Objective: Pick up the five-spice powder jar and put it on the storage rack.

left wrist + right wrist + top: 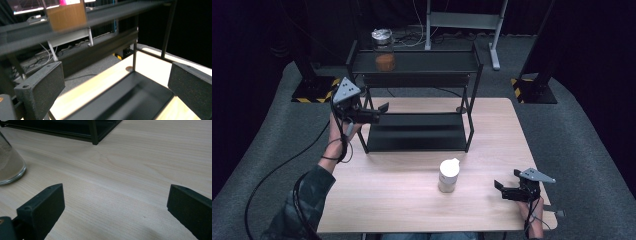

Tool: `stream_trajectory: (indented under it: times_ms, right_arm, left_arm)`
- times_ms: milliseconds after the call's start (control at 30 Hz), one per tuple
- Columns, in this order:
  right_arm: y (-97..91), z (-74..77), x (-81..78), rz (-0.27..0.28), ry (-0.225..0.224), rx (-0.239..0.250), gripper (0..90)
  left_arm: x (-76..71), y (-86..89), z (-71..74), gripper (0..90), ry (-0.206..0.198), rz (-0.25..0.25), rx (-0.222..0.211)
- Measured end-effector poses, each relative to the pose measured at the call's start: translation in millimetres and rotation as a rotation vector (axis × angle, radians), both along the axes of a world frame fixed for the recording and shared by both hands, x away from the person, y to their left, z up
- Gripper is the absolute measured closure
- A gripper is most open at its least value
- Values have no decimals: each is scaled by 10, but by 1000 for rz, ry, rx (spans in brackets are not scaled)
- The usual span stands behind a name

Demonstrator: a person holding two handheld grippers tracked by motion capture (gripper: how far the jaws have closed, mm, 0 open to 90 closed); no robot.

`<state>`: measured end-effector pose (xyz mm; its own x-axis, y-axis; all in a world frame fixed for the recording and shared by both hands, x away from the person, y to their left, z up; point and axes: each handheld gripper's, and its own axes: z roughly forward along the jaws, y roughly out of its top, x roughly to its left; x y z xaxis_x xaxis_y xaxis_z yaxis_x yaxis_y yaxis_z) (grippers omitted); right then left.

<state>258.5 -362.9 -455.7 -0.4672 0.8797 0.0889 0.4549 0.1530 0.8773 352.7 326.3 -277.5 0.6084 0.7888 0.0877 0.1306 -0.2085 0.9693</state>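
High view, surface: tabletop of pale wood grain is seen on grey carpet, with dark surroundings behind.
High view, rack: a black two-tier metal shelf is set at the far edge of the tabletop; a glass jar with brown contents and a metal lid is placed at the left of the top tier.
High view, bottle: a white lidded container is stood near the front edge, right of centre.
High view, grippers: the left gripper is held at the rack's left end, jaws parted and empty; the right gripper is held near the front right corner, jaws parted and empty.
Left gripper view: textured black pads are spread wide over the lower tier; the upper tier is blurred.
Right gripper view: jaws are spread above bare wood; a glass base is cut off at the left edge, its contents hard to make out.
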Motion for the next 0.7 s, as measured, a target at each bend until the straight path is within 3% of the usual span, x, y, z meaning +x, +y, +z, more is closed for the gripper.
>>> stream_trajectory:
  times_ms: [400,533,700]
  right_arm:
    - [8,10,12,3,7,-6,2]
    - [9,12,15,4,8,-7,2]
    - [6,10,12,4,7,-5,2]
  left_arm:
    - [-321,-55,-724,1,91,42,51]
    - [-441,-82,-992,0,129,70,38]
    - [-552,-37,-1361,0,193,87,-16]
